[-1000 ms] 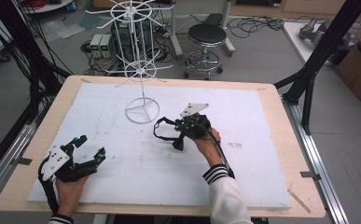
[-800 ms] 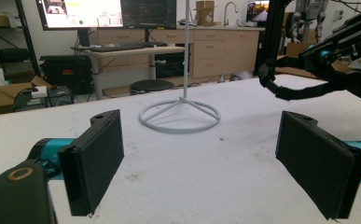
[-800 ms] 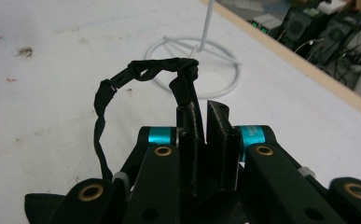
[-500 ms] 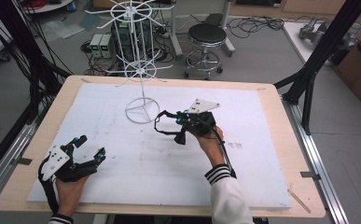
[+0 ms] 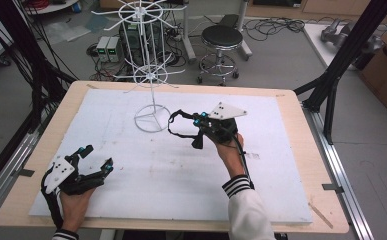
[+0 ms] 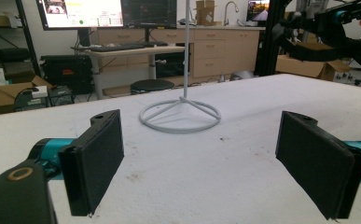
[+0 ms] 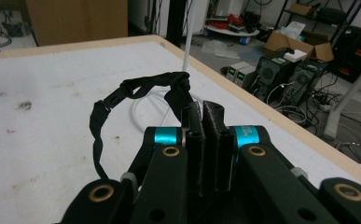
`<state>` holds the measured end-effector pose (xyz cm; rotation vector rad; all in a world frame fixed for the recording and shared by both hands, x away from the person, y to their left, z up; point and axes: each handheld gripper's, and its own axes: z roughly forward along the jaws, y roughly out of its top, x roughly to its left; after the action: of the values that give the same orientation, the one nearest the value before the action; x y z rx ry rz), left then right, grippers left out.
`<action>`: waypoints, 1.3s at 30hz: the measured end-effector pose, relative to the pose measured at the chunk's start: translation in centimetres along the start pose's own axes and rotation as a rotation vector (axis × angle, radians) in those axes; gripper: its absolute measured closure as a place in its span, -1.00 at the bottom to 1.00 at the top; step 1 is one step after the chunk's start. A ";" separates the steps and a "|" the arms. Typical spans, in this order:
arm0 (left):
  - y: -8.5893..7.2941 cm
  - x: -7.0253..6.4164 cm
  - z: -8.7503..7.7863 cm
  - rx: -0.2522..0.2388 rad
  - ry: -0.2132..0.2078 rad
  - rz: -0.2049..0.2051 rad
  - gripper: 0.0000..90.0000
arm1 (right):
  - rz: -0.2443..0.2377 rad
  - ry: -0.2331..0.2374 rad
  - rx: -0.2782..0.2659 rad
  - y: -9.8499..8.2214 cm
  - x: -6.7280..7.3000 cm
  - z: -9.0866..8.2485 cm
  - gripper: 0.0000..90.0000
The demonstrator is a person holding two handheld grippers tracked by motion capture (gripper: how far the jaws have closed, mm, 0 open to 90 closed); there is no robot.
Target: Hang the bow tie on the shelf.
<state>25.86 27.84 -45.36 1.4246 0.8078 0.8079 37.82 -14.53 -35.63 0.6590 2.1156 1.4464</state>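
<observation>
High view: on the bench (image 5: 281, 200) the rack (image 5: 150, 80) stands at 10 o'clock from the right gripper (image 5: 197, 131), far nearer than the left gripper (image 5: 95, 159). Right jaws pinch a strap (image 5: 178, 125), its loop trailing toward the rack; left jaws are spread, empty.

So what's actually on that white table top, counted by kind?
Hand-held grippers: 2, the left gripper with jaws open, and the right gripper, shut on the strap.
White wire rack stands: 1, the rack.
Black straps: 1, the strap looped from the right gripper's jaws.
Total: 4
</observation>
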 end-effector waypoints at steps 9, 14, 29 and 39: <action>0.0 0.0 0.0 0.001 -0.001 0.000 -0.66 | 0.026 -0.032 -0.056 1.0 -0.4 -0.7 0.94; 0.0 0.0 0.0 -0.002 0.000 -0.003 -0.66 | 0.037 -0.045 -0.095 1.7 -0.6 -1.0 0.94; 0.0 0.0 0.0 -0.003 -0.001 -0.005 -0.66 | 0.029 -0.070 -0.167 4.3 -0.8 -1.3 0.93; 0.0 0.1 0.0 -0.002 -0.003 -0.006 -0.66 | 0.044 -0.105 -0.165 5.4 -1.8 0.2 0.93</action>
<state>25.86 27.91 -45.37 1.4211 0.8078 0.8017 39.88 -13.78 -30.35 0.7056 1.8897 1.5552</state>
